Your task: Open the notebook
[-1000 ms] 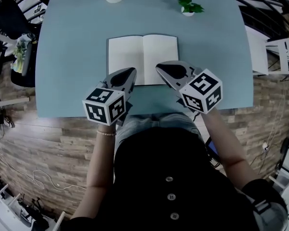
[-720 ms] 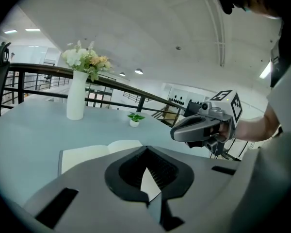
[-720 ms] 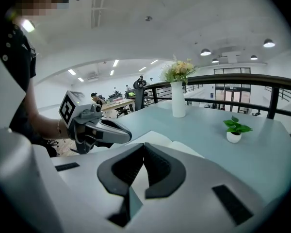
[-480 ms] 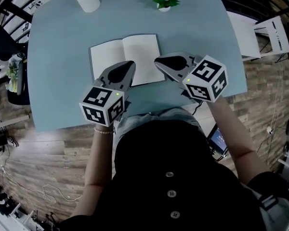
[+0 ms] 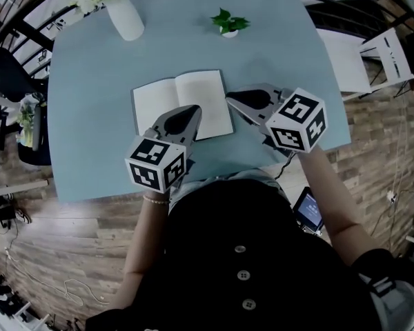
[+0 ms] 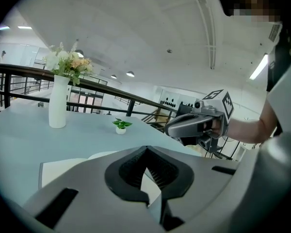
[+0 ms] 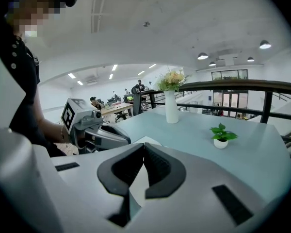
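Note:
The notebook (image 5: 159, 102) lies open and flat on the light blue table (image 5: 90, 116), its white pages up. My left gripper (image 5: 193, 110) hovers over the notebook's near edge, shut and empty. My right gripper (image 5: 230, 101) hangs just right of the notebook's right page, also shut with nothing in it. In the left gripper view the jaws (image 6: 145, 152) meet at the tips, above a white page (image 6: 58, 171), and the right gripper (image 6: 194, 126) shows at the right. The right gripper view has its shut jaws (image 7: 144, 147) in front and the left gripper (image 7: 99, 132) at the left.
A white vase with flowers (image 5: 124, 16) stands at the table's far left, and a small potted plant (image 5: 228, 25) at the far middle. The table's near edge runs right below the grippers, against the person's body. A white chair (image 5: 383, 47) stands off to the right.
Both grippers have risen a little and the left one has rolled slightly. The notebook has stayed open and flat. The head view has shifted.

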`<state>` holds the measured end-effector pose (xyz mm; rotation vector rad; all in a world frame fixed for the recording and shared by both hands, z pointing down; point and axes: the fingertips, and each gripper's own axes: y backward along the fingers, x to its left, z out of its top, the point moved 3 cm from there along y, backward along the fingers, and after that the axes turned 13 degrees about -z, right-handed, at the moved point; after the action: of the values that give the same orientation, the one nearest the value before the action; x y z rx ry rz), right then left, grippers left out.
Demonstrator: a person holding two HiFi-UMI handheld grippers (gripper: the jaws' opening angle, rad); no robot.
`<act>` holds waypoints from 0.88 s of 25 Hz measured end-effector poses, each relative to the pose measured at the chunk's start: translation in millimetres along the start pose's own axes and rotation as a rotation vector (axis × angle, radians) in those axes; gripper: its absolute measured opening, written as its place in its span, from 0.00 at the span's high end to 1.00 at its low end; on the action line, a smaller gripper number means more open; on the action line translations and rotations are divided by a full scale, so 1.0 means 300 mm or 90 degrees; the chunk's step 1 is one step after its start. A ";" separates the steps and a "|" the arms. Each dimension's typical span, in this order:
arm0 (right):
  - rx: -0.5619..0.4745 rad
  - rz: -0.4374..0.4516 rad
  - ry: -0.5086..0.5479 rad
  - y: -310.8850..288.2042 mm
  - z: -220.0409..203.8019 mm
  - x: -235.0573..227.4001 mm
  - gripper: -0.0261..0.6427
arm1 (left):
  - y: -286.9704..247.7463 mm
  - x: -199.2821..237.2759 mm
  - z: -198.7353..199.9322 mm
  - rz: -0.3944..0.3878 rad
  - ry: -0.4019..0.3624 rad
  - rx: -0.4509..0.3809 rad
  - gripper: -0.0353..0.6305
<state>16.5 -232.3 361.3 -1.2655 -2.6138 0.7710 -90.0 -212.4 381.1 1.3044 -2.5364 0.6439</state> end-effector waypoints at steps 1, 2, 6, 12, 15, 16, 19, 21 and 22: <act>-0.011 -0.004 -0.006 -0.003 0.013 -0.003 0.95 | -0.001 0.001 0.007 0.003 -0.002 -0.002 0.92; -0.022 -0.007 -0.010 -0.006 0.025 -0.002 0.95 | -0.001 0.004 0.014 0.007 -0.002 -0.004 0.92; -0.065 -0.022 -0.026 -0.021 0.069 0.019 0.95 | 0.009 0.029 0.055 0.040 -0.001 -0.014 0.92; -0.141 -0.080 -0.077 -0.053 0.114 0.033 0.95 | 0.013 0.086 0.101 0.072 -0.004 -0.026 0.92; -0.148 -0.101 -0.076 -0.064 0.110 0.033 0.95 | 0.007 0.095 0.097 0.078 -0.001 -0.023 0.92; -0.147 -0.106 -0.075 -0.068 0.107 0.033 0.95 | 0.007 0.096 0.093 0.080 0.001 -0.022 0.92; -0.147 -0.119 -0.088 -0.077 0.092 0.036 0.95 | 0.007 0.095 0.077 0.083 0.007 -0.015 0.92; -0.146 -0.122 -0.100 -0.085 0.080 0.044 0.95 | 0.010 0.098 0.066 0.085 0.011 -0.010 0.92; -0.145 -0.122 -0.103 -0.090 0.073 0.048 0.95 | 0.011 0.100 0.062 0.087 0.014 -0.008 0.92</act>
<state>-18.7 -243.8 354.5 -1.0164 -2.9708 0.5797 -110.0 -241.1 375.4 1.1209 -2.6247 0.6639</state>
